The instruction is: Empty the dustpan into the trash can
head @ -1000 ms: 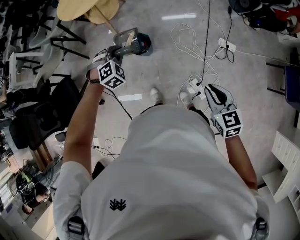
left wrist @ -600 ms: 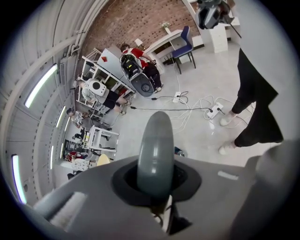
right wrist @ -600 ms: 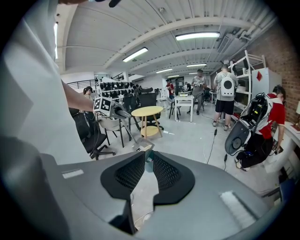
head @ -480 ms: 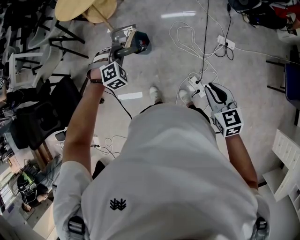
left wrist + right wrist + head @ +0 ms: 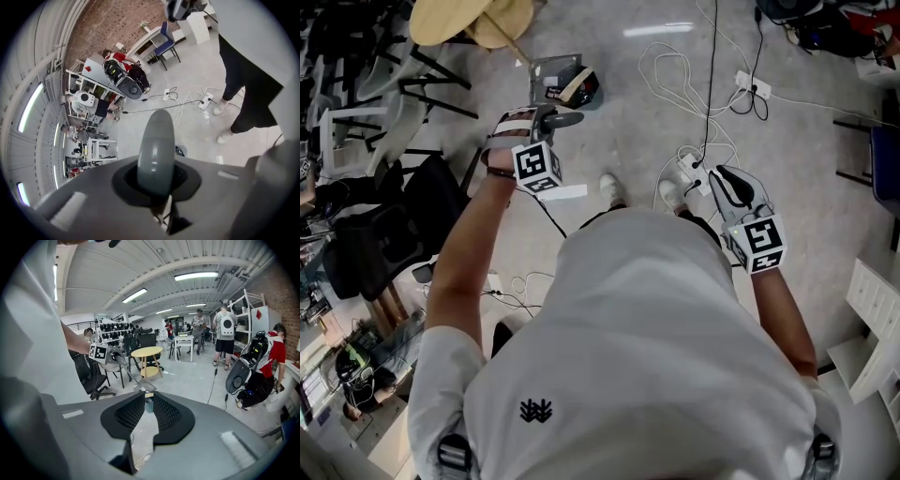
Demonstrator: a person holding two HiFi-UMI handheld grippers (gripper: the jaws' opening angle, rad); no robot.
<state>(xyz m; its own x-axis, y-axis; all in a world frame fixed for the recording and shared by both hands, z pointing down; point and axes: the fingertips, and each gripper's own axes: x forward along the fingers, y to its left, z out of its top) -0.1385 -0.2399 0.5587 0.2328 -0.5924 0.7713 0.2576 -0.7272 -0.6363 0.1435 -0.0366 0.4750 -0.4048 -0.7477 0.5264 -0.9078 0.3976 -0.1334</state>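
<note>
In the head view my left gripper is shut on the grey dustpan handle, held out ahead of the person. The grey dustpan hangs tilted over the small dark trash can on the floor. The left gripper view shows the rounded handle clamped between the jaws. My right gripper hangs by the person's right side, jaws almost together with nothing between them. Through it I see the dustpan and the left gripper's marker cube in the distance.
A round yellow table and black chairs stand to the left and beyond the can. Cables and a power strip lie on the floor by the person's shoes. White shelving is at the right. People stand far off.
My left gripper has drawn back toward the person and turned. The dustpan has swung with it and now sits tipped over the trash can. The right gripper has not moved.
</note>
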